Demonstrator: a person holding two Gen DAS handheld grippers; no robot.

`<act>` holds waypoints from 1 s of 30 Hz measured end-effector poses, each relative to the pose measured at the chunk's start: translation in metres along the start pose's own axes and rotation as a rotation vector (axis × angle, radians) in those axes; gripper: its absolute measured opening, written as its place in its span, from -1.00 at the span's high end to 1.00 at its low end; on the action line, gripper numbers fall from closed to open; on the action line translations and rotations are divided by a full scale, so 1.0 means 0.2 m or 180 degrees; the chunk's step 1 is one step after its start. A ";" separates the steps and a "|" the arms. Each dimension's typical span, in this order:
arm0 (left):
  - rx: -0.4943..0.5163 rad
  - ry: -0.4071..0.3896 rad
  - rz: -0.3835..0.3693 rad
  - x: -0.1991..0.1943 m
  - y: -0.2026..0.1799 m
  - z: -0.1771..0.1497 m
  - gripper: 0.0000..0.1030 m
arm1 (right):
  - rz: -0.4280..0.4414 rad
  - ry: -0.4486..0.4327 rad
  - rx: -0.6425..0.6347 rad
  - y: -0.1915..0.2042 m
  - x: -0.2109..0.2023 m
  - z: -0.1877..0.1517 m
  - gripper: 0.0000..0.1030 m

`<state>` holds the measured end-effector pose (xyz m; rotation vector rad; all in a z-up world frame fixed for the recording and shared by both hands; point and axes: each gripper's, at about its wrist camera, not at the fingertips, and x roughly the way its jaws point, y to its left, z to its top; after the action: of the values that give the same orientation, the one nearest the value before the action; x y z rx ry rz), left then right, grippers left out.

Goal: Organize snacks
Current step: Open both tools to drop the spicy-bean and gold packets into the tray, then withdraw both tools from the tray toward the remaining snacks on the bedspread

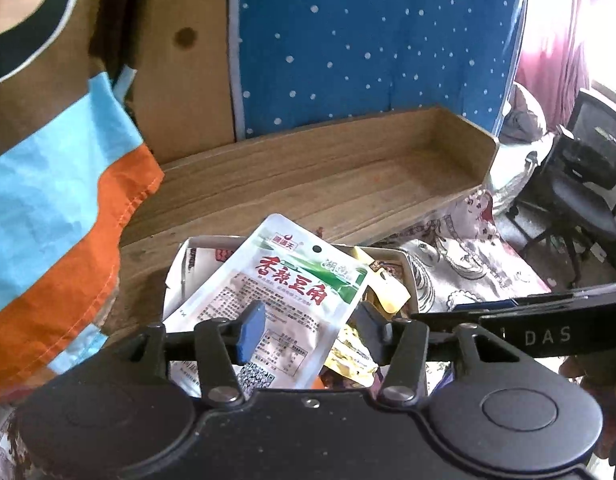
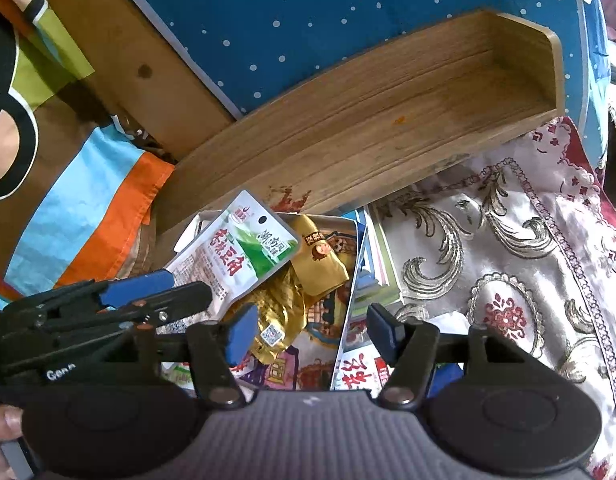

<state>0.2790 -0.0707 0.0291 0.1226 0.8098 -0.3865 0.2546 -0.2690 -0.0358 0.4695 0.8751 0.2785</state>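
Observation:
A white and green tofu snack packet point(image 1: 284, 292) stands tilted between my left gripper's point(image 1: 308, 326) blue pads point(image 1: 252, 330), above an open box of snacks point(image 1: 412, 276). The left jaws stand wide and the packet lies against the left pad only. In the right wrist view the same packet point(image 2: 244, 256) sticks up from the left gripper's fingers point(image 2: 156, 294). My right gripper point(image 2: 312, 332) is open and empty above gold packets point(image 2: 320, 268) in the box point(image 2: 348, 248).
A long empty wooden tray point(image 1: 308, 176) point(image 2: 388, 120) lies beyond the box against a blue dotted panel point(image 1: 372, 40). A striped cloth point(image 1: 60, 208) is at the left. A patterned tablecloth point(image 2: 508, 240) spreads right. An office chair point(image 1: 580, 184) stands far right.

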 end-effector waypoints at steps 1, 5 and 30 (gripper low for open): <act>-0.0019 -0.0017 -0.0001 -0.01 0.00 -0.01 -0.16 | -0.0007 -0.0006 -0.0008 0.00 -0.01 -0.01 -0.34; -0.0151 -0.0203 0.0101 -0.09 0.02 -0.05 -0.79 | -0.0029 -0.0045 -0.0021 0.01 -0.05 -0.05 -0.59; -0.0523 0.0103 0.0584 -0.31 0.13 -0.60 -0.99 | -0.0625 -0.0043 -0.0349 0.09 -0.30 -0.45 -0.99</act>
<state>0.1689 0.0019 -0.0105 0.0494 0.8516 -0.1444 0.1470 -0.2526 -0.0357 0.2807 0.8811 0.1420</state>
